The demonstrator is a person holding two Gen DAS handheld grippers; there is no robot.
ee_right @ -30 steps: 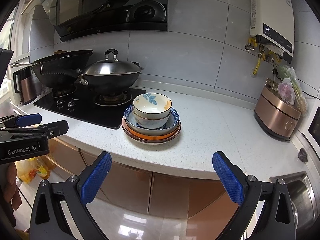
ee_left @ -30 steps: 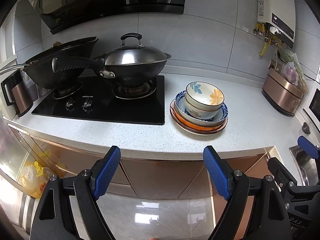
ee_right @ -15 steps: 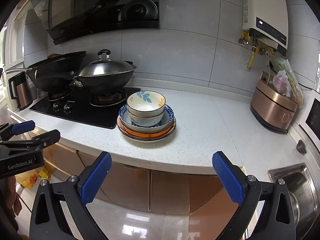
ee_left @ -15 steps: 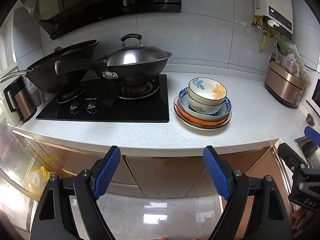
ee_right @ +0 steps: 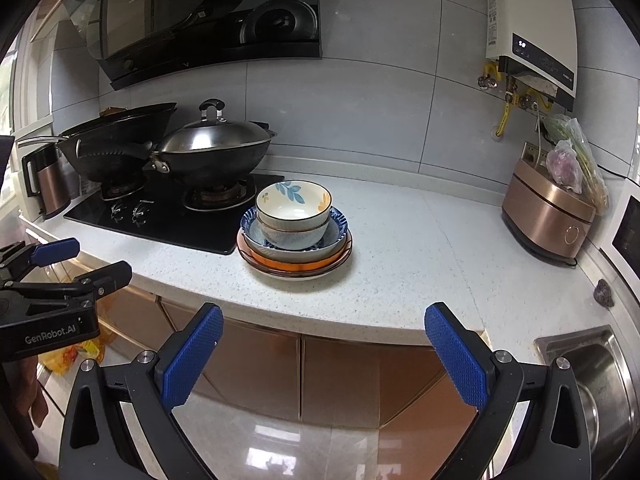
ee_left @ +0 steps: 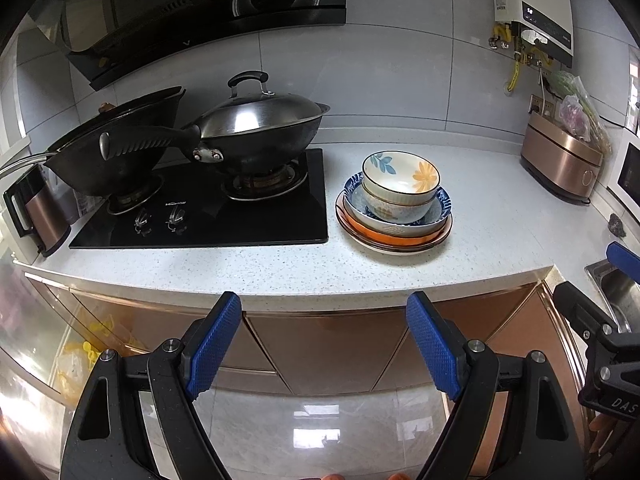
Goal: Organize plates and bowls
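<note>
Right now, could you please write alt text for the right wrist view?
A stack of bowls and plates sits on a speckled white counter beside a black hob holding two woks. The right gripper hangs open and empty before the counter edge, with the left gripper at far left.

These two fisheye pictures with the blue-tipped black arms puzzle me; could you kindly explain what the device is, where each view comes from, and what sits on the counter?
A person holds a two-fingered claw in each hand, each with a camera looking along its fingers. One picture shows the left claw, the other the right claw. Both are open and hold nothing. On the counter, beside the stove with its two woks, stands a stack of dishes: flowered bowls nested in a blue-rimmed bowl, on orange plates.
</note>
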